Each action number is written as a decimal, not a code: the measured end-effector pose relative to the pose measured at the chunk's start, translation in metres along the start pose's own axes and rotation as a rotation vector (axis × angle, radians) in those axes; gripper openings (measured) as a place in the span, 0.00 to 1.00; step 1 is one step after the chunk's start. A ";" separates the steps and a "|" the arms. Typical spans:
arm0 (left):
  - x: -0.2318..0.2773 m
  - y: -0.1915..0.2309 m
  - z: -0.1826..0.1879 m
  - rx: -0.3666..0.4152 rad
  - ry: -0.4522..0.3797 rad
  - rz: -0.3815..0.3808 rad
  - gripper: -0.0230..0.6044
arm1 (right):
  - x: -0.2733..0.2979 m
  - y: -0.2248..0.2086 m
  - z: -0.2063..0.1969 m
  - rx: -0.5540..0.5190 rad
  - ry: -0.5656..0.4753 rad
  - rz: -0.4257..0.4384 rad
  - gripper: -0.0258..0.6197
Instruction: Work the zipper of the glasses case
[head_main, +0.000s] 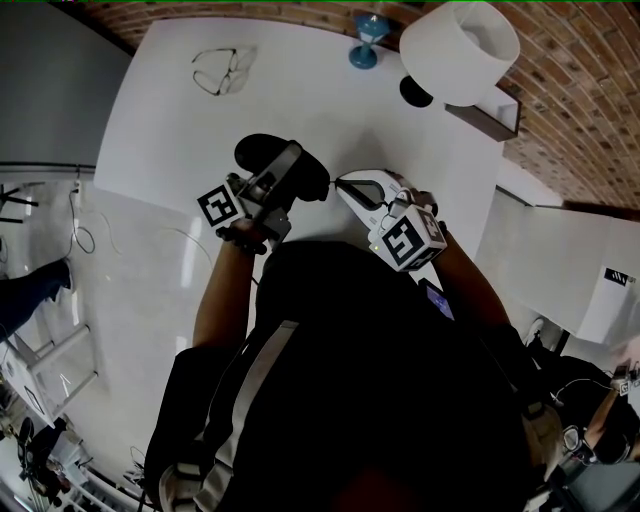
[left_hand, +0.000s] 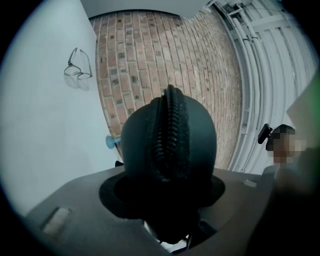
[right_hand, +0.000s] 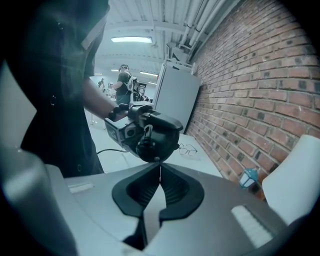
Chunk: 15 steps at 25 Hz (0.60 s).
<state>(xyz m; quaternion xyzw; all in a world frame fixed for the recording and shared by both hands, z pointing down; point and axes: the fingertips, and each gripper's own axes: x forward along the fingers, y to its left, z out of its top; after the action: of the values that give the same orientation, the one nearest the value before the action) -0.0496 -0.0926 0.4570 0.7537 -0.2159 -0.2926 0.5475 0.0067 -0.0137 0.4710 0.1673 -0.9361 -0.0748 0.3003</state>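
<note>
zipper (left_hand: 170, 132) on the dark oval glasses case (left_hand: 202, 142) clamped in the left gripper (head_main: 287, 172) looks unopened, right gripper (right_hand: 159, 162) pinched together at its end.

Dark, rounded glasses case (left_hand: 200, 145) held aloft, zipper (left_hand: 170, 130) teeth meshed along its facing edge.

- Glasses case (left_hand: 170, 145): black, matte, plain; zipper (left_hand: 171, 131) black, with a ribbed tooth pattern.
- Left gripper (head_main: 290, 172): dark grey body, black pads; its cube (head_main: 221, 206) is white with black square markers.
- Right gripper (right_hand: 159, 165): pale grey-white body, black pads; same black-on-white marker pattern.
- Table (head_main: 300, 95): plain white.
- Brick wall (head_main: 575, 95): red-brown bricks with pale mortar lines.
- Lampshade (head_main: 460, 48): white.
- Small ornament (head_main: 365, 48): blue.
- Spectacles (head_main: 222, 72): thin dark frame, clear lenses.
- Person's top (head_main: 380, 380): black; strap (head_main: 252, 385) grey.
</note>
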 end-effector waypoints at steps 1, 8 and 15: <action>-0.001 0.001 -0.001 -0.004 0.002 -0.002 0.41 | 0.000 0.000 0.002 -0.004 0.001 0.001 0.05; 0.000 0.002 -0.014 0.031 0.097 0.010 0.41 | 0.001 0.001 0.000 -0.001 0.009 -0.001 0.05; 0.004 0.003 -0.018 0.021 0.170 0.000 0.42 | 0.001 0.003 0.000 0.007 -0.003 0.019 0.05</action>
<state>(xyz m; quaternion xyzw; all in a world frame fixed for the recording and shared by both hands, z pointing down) -0.0345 -0.0831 0.4631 0.7816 -0.1717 -0.2252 0.5558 0.0054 -0.0115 0.4721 0.1591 -0.9383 -0.0690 0.2992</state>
